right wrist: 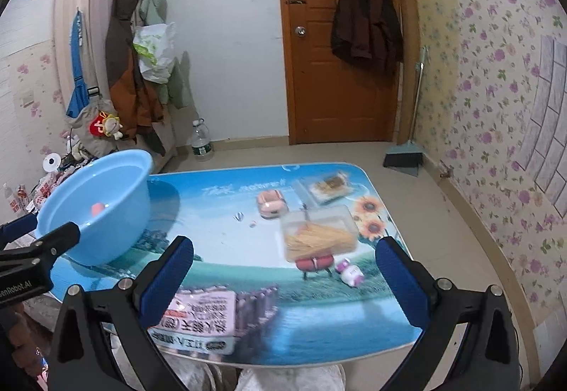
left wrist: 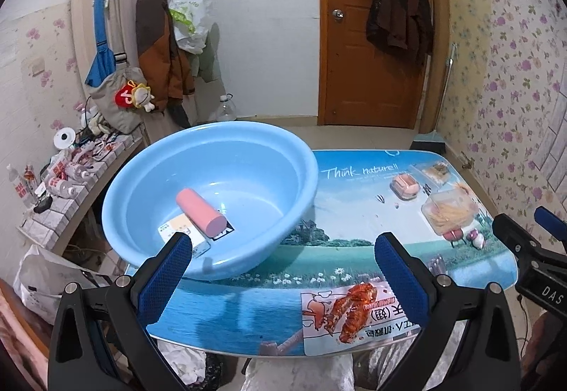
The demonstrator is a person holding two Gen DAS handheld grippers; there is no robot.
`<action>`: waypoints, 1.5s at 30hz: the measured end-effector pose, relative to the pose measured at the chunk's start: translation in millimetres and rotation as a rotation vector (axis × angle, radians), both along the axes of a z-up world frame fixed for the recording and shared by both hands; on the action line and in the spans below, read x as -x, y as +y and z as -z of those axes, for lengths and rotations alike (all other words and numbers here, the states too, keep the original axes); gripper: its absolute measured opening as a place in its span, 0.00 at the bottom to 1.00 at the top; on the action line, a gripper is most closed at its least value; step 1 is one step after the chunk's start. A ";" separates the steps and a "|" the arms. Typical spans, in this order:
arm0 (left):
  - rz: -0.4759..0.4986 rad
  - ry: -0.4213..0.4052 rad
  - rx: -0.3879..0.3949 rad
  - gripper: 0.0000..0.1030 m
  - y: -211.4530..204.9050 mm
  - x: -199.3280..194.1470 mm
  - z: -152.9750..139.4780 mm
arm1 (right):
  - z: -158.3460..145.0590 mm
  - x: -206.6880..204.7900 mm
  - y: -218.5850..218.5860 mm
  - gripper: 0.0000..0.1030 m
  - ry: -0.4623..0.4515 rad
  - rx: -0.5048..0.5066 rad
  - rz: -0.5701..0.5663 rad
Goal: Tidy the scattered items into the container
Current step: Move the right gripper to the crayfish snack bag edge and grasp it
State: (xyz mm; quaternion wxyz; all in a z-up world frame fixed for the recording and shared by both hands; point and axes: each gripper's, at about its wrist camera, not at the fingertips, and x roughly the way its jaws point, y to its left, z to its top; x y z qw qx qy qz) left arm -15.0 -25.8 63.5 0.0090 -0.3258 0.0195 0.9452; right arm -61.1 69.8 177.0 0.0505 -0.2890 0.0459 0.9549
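Both jaws gape apart, empty: the left hand-held gripper (left wrist: 283,270) faces the basin (left wrist: 212,199); the right hand-held gripper (right wrist: 283,270) hangs above the snack packet (right wrist: 198,323) at the tabletop (right wrist: 319,320) edge. A careless nudge could slide that flat packet off.

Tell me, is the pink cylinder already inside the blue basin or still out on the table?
Inside. The pink cylinder lies on its side on the bottom of the blue basin, partly over a flat card or packet.
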 end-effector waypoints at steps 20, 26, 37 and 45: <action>0.049 -0.139 -0.037 1.00 1.9 -18.6 70.5 | 55.6 3.4 -15.0 0.81 -0.144 0.286 -0.188; 0.067 -0.160 -0.055 1.00 2.6 -17.0 78.8 | 74.8 12.3 -13.2 0.74 -0.218 0.380 -0.186; 0.056 -0.195 -0.037 1.00 -1.0 -7.3 95.2 | 89.4 20.1 -21.2 0.73 -0.262 0.393 -0.200; 0.055 -0.237 -0.049 1.00 -3.7 -2.5 108.0 | 95.3 25.2 -27.5 0.62 -0.284 0.454 -0.232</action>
